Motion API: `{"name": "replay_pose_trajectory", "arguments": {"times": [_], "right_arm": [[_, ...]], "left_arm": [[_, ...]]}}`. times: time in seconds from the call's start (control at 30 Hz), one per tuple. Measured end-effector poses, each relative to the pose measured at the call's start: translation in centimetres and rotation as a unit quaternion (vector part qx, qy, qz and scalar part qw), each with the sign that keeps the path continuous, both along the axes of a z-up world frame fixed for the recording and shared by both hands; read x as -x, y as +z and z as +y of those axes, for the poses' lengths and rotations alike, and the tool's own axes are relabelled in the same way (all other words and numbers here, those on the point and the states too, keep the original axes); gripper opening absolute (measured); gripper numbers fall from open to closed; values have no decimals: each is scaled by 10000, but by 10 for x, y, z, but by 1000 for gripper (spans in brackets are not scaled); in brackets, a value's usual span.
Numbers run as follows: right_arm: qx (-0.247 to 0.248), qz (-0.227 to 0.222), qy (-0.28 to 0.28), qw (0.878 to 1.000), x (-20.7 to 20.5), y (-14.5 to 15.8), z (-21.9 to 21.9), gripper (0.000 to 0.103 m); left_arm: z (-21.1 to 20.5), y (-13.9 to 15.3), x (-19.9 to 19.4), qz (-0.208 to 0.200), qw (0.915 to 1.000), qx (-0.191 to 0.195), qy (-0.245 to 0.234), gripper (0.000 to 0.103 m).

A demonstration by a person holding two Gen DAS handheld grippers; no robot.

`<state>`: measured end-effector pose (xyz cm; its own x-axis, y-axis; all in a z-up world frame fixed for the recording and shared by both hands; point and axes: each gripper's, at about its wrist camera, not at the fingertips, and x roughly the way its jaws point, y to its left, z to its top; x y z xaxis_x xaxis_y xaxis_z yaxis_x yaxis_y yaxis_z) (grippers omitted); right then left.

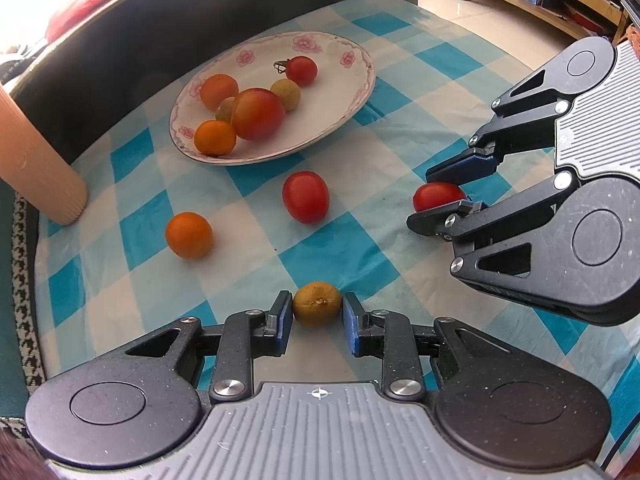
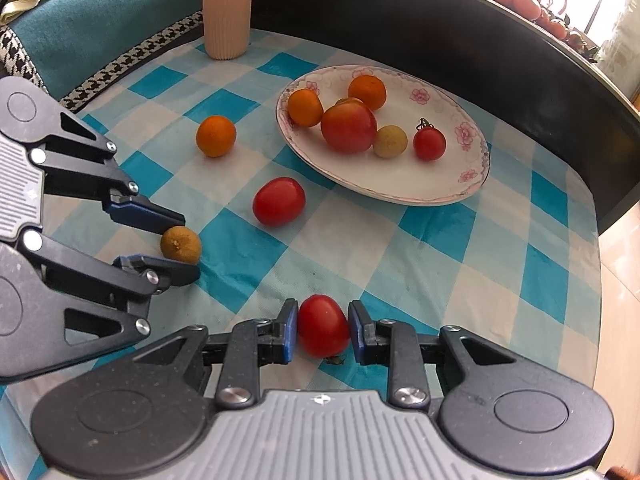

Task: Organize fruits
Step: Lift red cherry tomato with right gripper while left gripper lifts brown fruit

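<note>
On the checked tablecloth (image 1: 360, 248), short of the plate (image 1: 352, 100), the left gripper (image 1: 317, 316) bracketed a brownish citrus (image 1: 317, 304) and the right gripper (image 2: 323, 330) a cherry tomato (image 2: 322, 330); whether either had clamped was unclear, and an uneven squeeze could roll both away.

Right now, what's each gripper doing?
Left gripper: closing around the dull brownish-yellow round fruit.
Right gripper: closing around the glossy red oval tomato.

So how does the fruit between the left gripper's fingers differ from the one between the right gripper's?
The left gripper brackets a dull brownish-yellow fruit, round and rough; the right gripper brackets a glossy red tomato, larger and egg-shaped. Both rest on the checked tablecloth, off the plate.
</note>
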<state>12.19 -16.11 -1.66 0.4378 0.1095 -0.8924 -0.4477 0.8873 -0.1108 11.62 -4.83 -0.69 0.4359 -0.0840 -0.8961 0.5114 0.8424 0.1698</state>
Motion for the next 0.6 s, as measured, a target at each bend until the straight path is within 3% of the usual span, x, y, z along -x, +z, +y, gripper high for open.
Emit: {"name": "replay_pose_trajectory", "arguments": {"times": [0.6], "right_arm": [[-10, -50, 16, 10000, -1, 4, 0, 43]], "left_arm": [[-3, 6, 2, -143, 9999, -37, -2, 35]]}}
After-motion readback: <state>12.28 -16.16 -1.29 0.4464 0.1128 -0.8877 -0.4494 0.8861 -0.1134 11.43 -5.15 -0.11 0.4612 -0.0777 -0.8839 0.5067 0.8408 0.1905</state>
